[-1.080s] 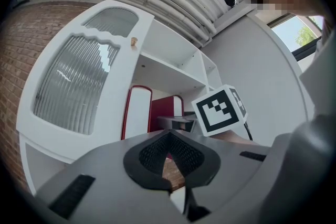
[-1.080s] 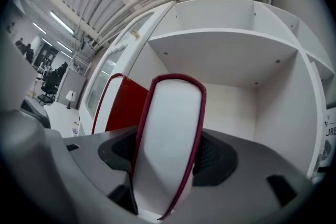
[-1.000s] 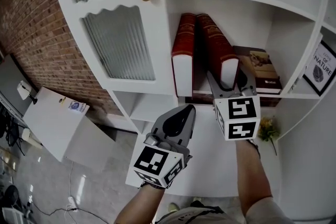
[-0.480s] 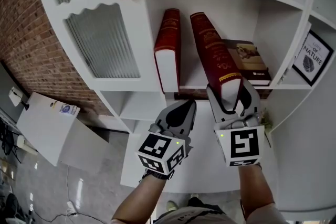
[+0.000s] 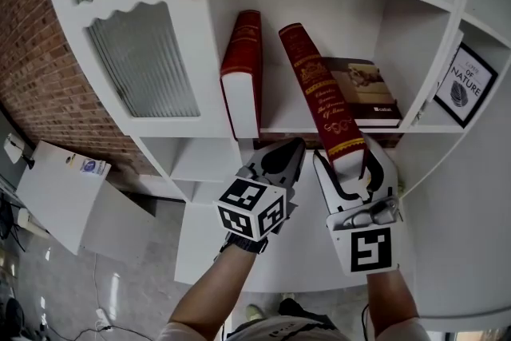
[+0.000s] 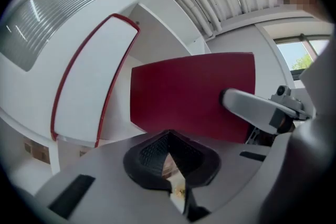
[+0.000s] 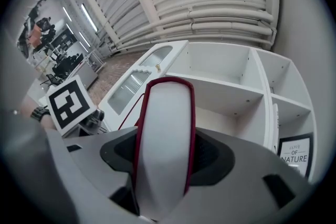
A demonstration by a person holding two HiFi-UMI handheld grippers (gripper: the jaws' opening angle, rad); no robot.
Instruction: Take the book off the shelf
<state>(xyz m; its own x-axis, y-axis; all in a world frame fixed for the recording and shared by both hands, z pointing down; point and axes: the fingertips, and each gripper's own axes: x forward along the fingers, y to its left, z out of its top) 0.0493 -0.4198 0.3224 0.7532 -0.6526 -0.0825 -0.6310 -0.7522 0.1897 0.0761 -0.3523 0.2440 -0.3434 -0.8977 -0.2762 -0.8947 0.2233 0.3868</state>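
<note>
Currently the right gripper (image 5: pixel 349 161) is closing its jaws on the tilted red book (image 5: pixel 315 88), whose lower end overhangs the shelf (image 5: pixel 281 122) front. The left gripper (image 5: pixel 289 152) has its jaws together and empty.

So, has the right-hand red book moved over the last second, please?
Yes: the book has tipped forward past the shelf edge, away from the upright red book.

Left to right: upright book (image 5: pixel 242 76), tilted book (image 5: pixel 323 104), flat book (image 5: pixel 361 90) on the shelf (image 5: pixel 283 128)
</note>
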